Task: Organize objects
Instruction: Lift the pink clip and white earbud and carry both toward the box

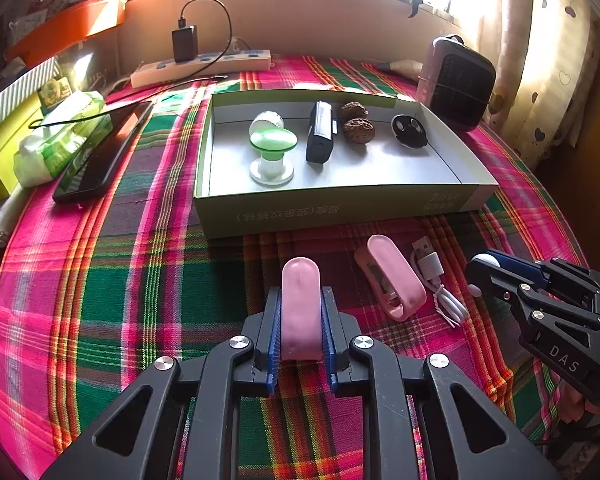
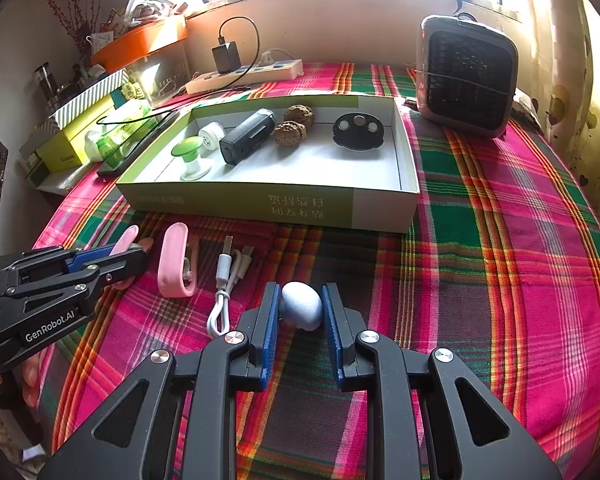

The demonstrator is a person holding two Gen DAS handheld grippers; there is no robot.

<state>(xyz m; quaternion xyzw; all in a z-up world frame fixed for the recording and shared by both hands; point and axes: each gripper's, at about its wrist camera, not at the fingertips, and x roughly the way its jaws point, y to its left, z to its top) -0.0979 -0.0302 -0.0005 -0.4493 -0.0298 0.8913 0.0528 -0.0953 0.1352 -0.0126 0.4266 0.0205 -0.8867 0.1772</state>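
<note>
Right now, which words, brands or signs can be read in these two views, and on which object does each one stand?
"DAS": white letters on the black body of the right gripper, left wrist view.
"GenRobot.AI": white letters on the black body of the left gripper, right wrist view.
Chinese characters, upside down, on the front wall of the green and white cardboard box: too blurred to read surely.
Print on the yellow-green carton: too small.

Left gripper [image 1: 300, 316] clamps a pink oblong piece [image 1: 300, 304] — green box [image 1: 332, 208] sits beyond it.
</note>
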